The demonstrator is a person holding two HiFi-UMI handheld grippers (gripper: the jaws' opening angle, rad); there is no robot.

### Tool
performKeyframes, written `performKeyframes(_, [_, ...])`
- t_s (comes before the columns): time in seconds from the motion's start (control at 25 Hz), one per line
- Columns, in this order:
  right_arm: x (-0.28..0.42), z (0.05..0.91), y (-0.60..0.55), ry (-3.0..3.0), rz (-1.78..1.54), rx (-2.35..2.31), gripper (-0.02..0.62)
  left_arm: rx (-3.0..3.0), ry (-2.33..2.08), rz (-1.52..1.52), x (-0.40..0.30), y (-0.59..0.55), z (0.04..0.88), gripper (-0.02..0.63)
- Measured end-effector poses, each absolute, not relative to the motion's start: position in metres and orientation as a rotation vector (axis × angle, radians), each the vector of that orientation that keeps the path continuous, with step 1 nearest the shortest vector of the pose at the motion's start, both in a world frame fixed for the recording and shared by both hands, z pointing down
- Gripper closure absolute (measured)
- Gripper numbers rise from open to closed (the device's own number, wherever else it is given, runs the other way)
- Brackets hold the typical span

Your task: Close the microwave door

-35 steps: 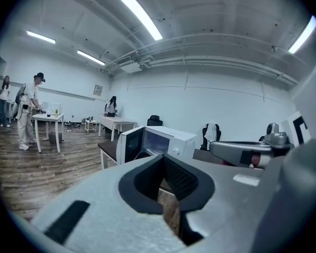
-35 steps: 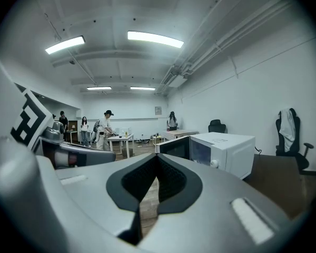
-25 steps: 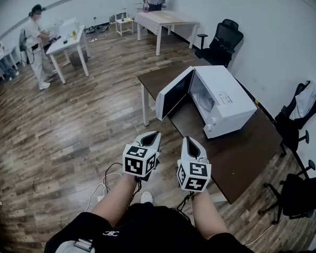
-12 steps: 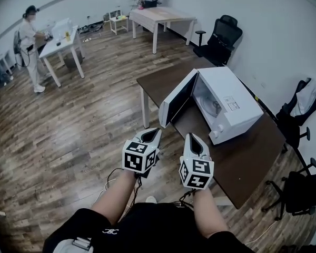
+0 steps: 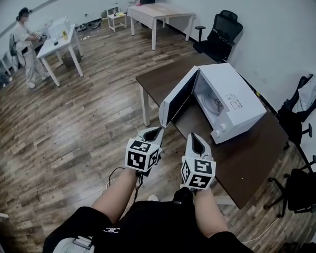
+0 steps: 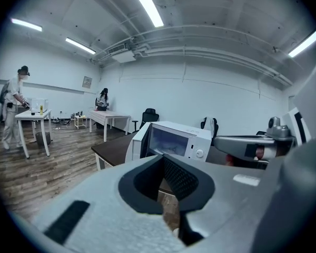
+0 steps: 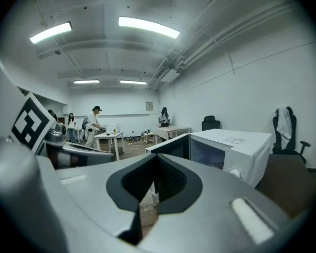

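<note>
Nothing of the job is done yet. The microwave (image 5: 233, 100) sits in the middle of the dark table (image 5: 253, 165), closer to the edge along the wall. The microwave door (image 5: 177, 96) stands wide open, hinged at the far side of the opening. It swings out until its free edge reaches the table's floor-side edge, and the cavity and turntable are in plain sight.

My left gripper (image 5: 154, 135) has its jaws clenched together with nothing between them. It hovers over the floor, just off that floor-side edge and a little short of the door's free end. My right gripper (image 5: 195, 141) is likewise closed and empty, and hangs about over the table's edge, beside the left one. Neither touches the door or the oven.

As I judge it, the whole push is left. I need to bring a closed jaw tip against the outer face of the door near its free edge, sweep it round toward the oven front, and press until it latches. The left gripper looks better placed for that.
</note>
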State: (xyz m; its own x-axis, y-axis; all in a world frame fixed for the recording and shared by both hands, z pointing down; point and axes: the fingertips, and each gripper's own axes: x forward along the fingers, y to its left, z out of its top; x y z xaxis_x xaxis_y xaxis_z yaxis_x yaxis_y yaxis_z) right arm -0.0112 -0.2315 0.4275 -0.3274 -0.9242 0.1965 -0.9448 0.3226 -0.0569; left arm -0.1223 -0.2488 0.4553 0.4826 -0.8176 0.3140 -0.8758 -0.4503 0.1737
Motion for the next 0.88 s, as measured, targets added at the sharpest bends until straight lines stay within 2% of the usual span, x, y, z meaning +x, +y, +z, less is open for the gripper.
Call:
performKeyframes(0.48, [0.008, 0.439, -0.265, -2.444, 0.268, 1.706, 0.586, 2.491, -1.475, 0.369, -0.132, -0.312, 0.481, 0.594])
performKeyframes(0.6, [0.010, 0.441, -0.275, -2.444, 0.269, 1.685, 0.586, 2.525, -1.433, 0.409, -0.133, -0.329, 0.487, 0.549])
performKeyframes(0.88, [0.023, 0.448, -0.302, -2.427, 0.284, 1.666, 0.586, 2.669, -1.312, 0.652, -0.135, -0.373, 0.504, 0.498])
